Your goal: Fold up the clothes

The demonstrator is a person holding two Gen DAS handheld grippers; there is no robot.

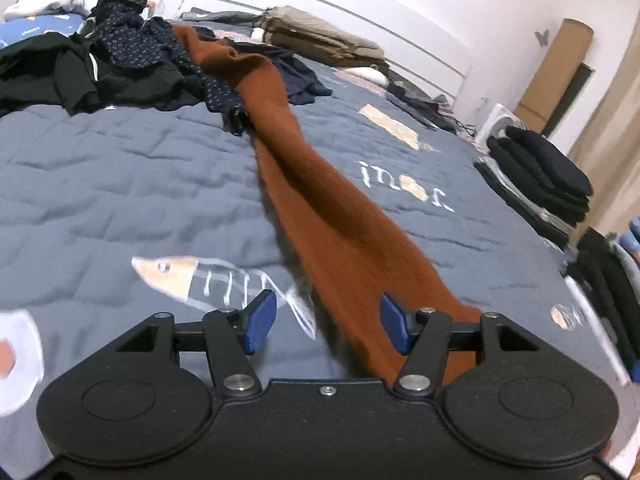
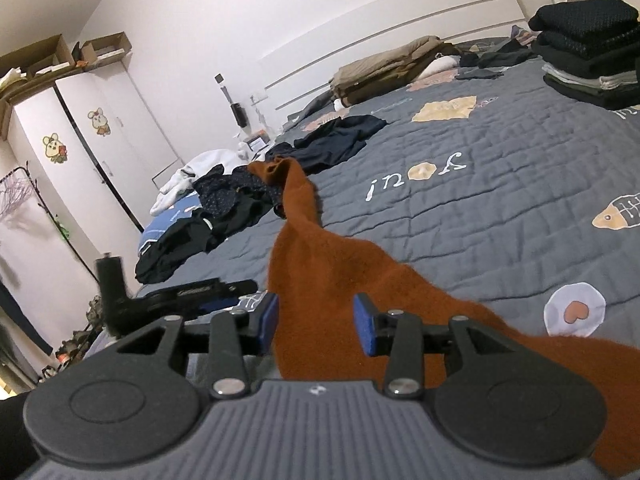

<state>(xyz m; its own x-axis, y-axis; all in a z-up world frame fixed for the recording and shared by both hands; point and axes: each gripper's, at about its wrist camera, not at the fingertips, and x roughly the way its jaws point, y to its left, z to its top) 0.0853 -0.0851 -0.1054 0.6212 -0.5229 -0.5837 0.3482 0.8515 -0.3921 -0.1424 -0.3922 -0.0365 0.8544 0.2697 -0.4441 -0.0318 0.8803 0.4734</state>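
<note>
Long rust-brown knitted garment (image 1: pixel 332 216) stretched in a rope-like band across the grey quilted bedspread with fish prints (image 1: pixel 120 184); far end tangled in the loose heap of dark unfolded clothes (image 1: pixel 120 52), near end running under both tools; long axis straight ahead from each, away toward the heap. Left gripper (image 1: pixel 328 322) spread wide, blue pads apart, cloth passing under the right-hand pad and not pinched; right gripper (image 2: pixel 316 326) likewise parted, brown fabric (image 2: pixel 320 280) lying between its pads and spilling off to its right, no clamping visible. Right tool seemingly the better centred over the band; left tool offset to the band's left side. Neat stack of dark folded clothes (image 1: pixel 540 176) at the bed's far edge.
</note>
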